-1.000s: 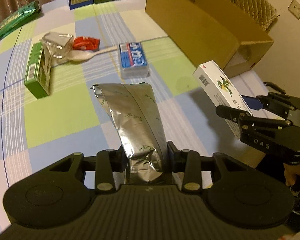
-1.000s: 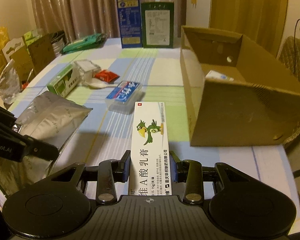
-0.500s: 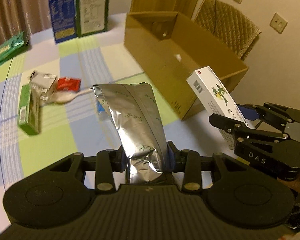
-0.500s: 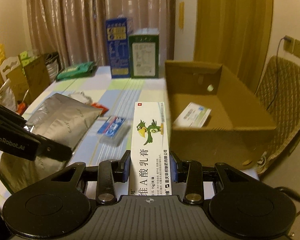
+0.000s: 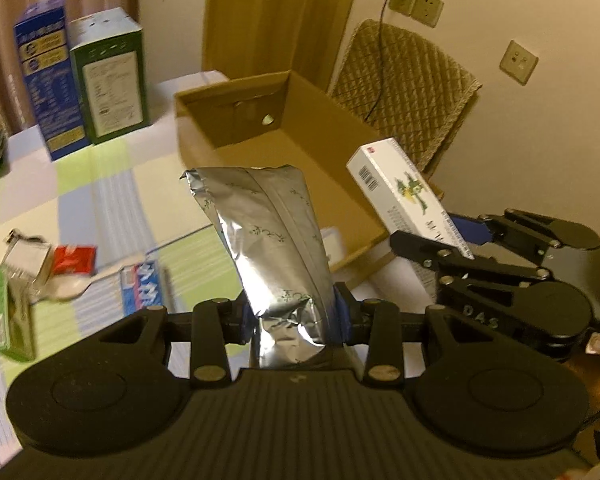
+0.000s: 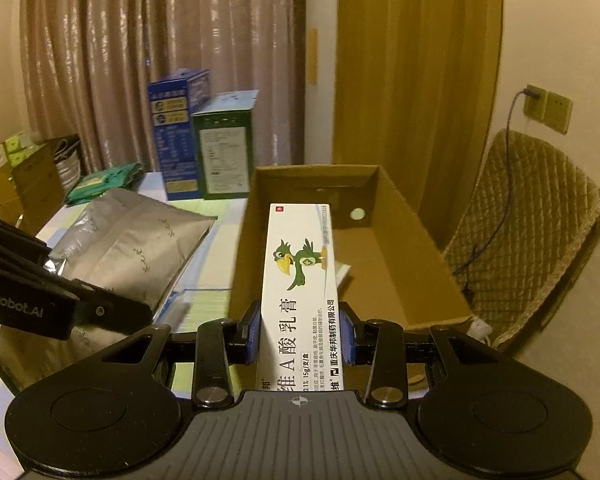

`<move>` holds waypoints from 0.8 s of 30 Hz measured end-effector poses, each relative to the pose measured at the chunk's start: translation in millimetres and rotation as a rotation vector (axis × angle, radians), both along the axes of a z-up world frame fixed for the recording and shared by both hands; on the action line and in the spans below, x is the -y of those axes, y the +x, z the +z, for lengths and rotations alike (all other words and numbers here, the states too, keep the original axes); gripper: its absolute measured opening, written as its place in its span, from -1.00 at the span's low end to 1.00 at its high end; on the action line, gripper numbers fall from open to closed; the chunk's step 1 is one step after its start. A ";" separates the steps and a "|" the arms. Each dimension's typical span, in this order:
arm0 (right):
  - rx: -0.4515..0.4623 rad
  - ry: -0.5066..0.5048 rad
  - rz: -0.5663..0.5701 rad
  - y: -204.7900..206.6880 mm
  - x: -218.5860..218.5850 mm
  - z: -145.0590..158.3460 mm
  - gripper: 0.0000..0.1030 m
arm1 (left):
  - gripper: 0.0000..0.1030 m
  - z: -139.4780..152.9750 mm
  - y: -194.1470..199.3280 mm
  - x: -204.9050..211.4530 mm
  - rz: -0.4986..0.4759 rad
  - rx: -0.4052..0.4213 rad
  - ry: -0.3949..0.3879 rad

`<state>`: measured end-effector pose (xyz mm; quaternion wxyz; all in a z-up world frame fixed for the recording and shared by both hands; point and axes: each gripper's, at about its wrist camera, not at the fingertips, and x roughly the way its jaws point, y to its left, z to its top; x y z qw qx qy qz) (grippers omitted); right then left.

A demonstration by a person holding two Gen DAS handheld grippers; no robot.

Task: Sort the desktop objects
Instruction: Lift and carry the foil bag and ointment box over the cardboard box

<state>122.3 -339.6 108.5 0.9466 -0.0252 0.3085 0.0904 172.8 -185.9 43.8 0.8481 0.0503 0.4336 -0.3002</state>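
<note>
Left claw (image 5: 294,316) clamped on silver foil pouch (image 5: 268,236), held up above desk (image 5: 100,188), near front edge of cardboard box (image 5: 300,128). Right claw (image 6: 300,334) clamped on white ointment carton (image 6: 302,280), poised over open box, which already holds one flat packet (image 6: 342,272). Step in hand, by judgement: carrying both items to box. Next move likely calls for lowering each inside walls, then loosening grip. Left on desk: green carton (image 5: 10,316), red sachet (image 5: 74,260), blue pack (image 5: 142,284).

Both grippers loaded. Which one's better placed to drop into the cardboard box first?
Right, probably. The right gripper holds its white ointment box pointing over the cardboard box. The left gripper's silver pouch sits nearer the box's left wall.
</note>
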 end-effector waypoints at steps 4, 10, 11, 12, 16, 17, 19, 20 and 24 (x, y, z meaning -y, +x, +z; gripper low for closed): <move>-0.010 0.004 -0.013 11.0 14.1 0.7 -0.31 | -0.35 3.6 10.2 16.6 -0.016 0.003 -0.011; -0.017 -0.005 -0.022 24.1 30.3 0.3 -0.31 | -0.35 9.4 24.2 35.7 -0.022 0.017 -0.017; -0.019 -0.003 -0.024 26.2 32.5 0.0 -0.31 | -0.35 10.5 26.4 38.5 -0.023 0.018 -0.019; -0.023 -0.001 -0.025 28.7 34.2 -0.7 -0.31 | -0.35 11.3 28.7 41.1 -0.024 0.018 -0.022; -0.033 0.009 -0.028 38.4 41.7 -2.3 -0.31 | -0.35 12.6 37.4 47.8 -0.020 0.015 -0.032; -0.036 0.013 -0.030 41.6 44.0 -2.4 -0.31 | -0.35 12.7 40.1 49.7 -0.016 0.014 -0.035; -0.037 0.014 -0.033 48.3 48.1 -1.9 -0.31 | -0.35 12.9 46.2 53.5 -0.008 0.012 -0.040; -0.034 0.012 -0.034 52.2 50.1 -1.0 -0.31 | -0.35 13.2 49.4 55.6 -0.004 0.011 -0.041; -0.026 0.015 -0.045 71.2 59.9 3.2 -0.31 | -0.35 16.0 65.9 63.4 0.010 0.019 -0.045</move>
